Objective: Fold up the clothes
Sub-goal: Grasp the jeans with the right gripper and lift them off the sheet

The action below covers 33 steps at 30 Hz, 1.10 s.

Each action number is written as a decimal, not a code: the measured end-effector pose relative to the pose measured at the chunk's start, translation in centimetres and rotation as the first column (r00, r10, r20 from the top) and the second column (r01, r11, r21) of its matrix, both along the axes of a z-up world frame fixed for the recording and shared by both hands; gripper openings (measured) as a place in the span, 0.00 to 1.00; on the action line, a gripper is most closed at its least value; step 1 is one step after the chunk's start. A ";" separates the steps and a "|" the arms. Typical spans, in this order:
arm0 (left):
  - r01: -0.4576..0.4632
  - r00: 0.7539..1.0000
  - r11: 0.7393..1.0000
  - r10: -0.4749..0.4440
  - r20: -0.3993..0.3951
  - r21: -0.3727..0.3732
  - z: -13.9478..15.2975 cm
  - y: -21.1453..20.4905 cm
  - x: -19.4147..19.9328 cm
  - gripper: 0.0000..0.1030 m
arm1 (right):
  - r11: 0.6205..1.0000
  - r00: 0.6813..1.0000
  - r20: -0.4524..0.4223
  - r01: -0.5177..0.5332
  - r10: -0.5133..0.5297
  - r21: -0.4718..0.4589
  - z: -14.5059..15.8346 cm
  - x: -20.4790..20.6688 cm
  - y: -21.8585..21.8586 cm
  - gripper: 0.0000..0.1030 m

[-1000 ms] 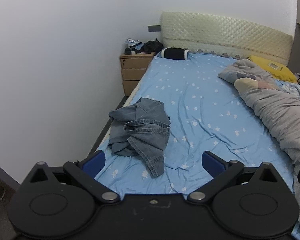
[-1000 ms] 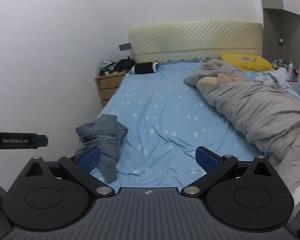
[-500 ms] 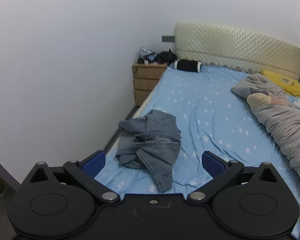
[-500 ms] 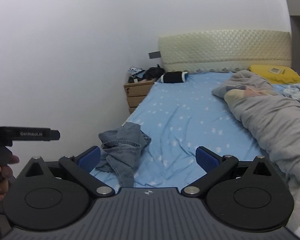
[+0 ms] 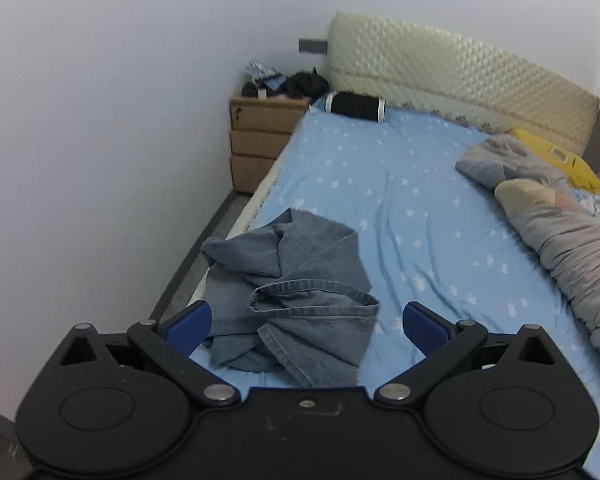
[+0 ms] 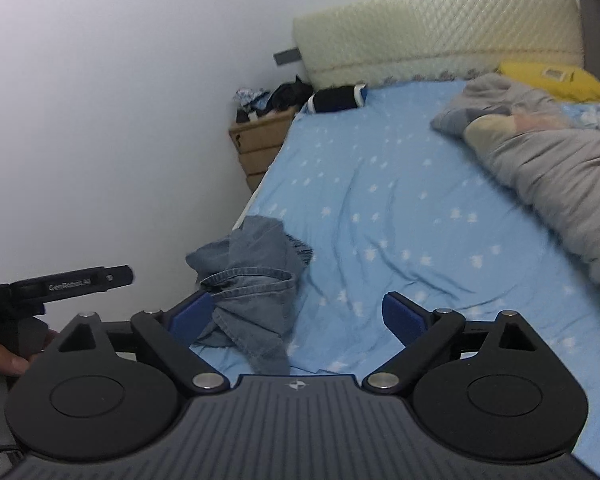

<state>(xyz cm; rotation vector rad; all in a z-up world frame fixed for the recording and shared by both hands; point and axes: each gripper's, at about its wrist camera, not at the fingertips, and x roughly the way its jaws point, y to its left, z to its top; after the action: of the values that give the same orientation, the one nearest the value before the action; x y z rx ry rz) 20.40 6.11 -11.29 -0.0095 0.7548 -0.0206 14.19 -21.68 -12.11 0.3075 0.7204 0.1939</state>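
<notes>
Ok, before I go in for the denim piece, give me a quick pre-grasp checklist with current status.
1. Left gripper jaws open, empty: ok.
2. Right gripper jaws open, empty: ok.
3. Denim garment in view, on the blue sheet: ok.
4. Garment laid flat for folding: not ok, crumpled.
5. Collar or sleeves identifiable: cannot tell.
6. Grey duvet apart from garment: ok.

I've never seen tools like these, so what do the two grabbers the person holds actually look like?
Each is a black plastic body with two round discs, silver pivot bolts and jointed black links ending in blue finger pads. The left gripper has a smooth, scuffed deck; the right gripper has a grey ribbed deck with a small round emblem.
</notes>
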 end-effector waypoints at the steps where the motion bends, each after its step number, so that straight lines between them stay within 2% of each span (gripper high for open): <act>1: 0.004 1.000 1.000 -0.004 -0.007 0.000 -0.5 0.8 0.8 0.99 | 1.000 1.000 -0.013 -0.009 0.009 -0.006 -0.5 1.1 1.0 0.92; 3: 0.012 1.000 1.000 -0.012 -0.022 0.000 -1.4 2.4 2.3 0.99 | 0.999 0.999 -0.021 -0.035 0.035 -0.026 -1.3 3.0 3.1 0.92; 7: 0.027 0.998 1.000 -0.027 -0.051 0.000 -3.3 5.6 5.4 0.99 | 0.981 0.988 -0.014 -0.153 0.153 -0.121 -3.4 7.2 8.0 0.92; 10: 0.005 0.996 1.000 -0.006 -0.084 -0.015 -4.8 8.4 7.3 0.99 | 0.936 0.964 -0.016 -0.263 0.267 -0.235 -5.7 9.7 11.8 0.92; 13: -0.031 0.993 0.999 0.026 -0.118 -0.041 -6.1 10.7 8.2 0.99 | 0.861 0.927 -0.041 -0.362 0.373 -0.357 -8.3 11.6 15.6 0.92; 19: -0.103 0.981 0.994 0.093 -0.170 -0.048 -8.1 14.7 9.0 0.99 | 0.664 0.848 -0.094 -0.472 0.521 -0.580 -13.6 13.5 21.9 0.94; 24: -0.205 0.961 0.978 0.193 -0.198 -0.038 -9.4 18.3 8.4 0.99 | 0.477 0.785 -0.189 -0.527 0.590 -0.703 -19.1 14.4 25.7 0.95; 26: -0.231 0.954 0.972 0.221 -0.204 -0.030 -9.7 19.6 8.0 0.99 | 0.385 0.763 -0.230 -0.533 0.604 -0.754 -21.2 14.5 26.7 0.95; 31: -0.297 0.930 0.954 0.283 -0.235 -0.029 -10.6 22.6 7.2 0.99 | 0.109 0.717 -0.339 -0.499 0.609 -0.860 -25.9 14.3 28.2 0.95; 33: -0.326 0.919 0.945 0.306 -0.250 -0.042 -10.9 23.5 7.0 0.99 | 0.022 0.705 -0.383 -0.492 0.597 -0.870 -26.9 14.3 28.0 0.94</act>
<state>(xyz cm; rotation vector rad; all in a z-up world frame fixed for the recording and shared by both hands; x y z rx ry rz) 27.43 29.63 -22.16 -0.2166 0.9885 0.2627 28.50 6.34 -38.98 -1.2586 0.7085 0.4849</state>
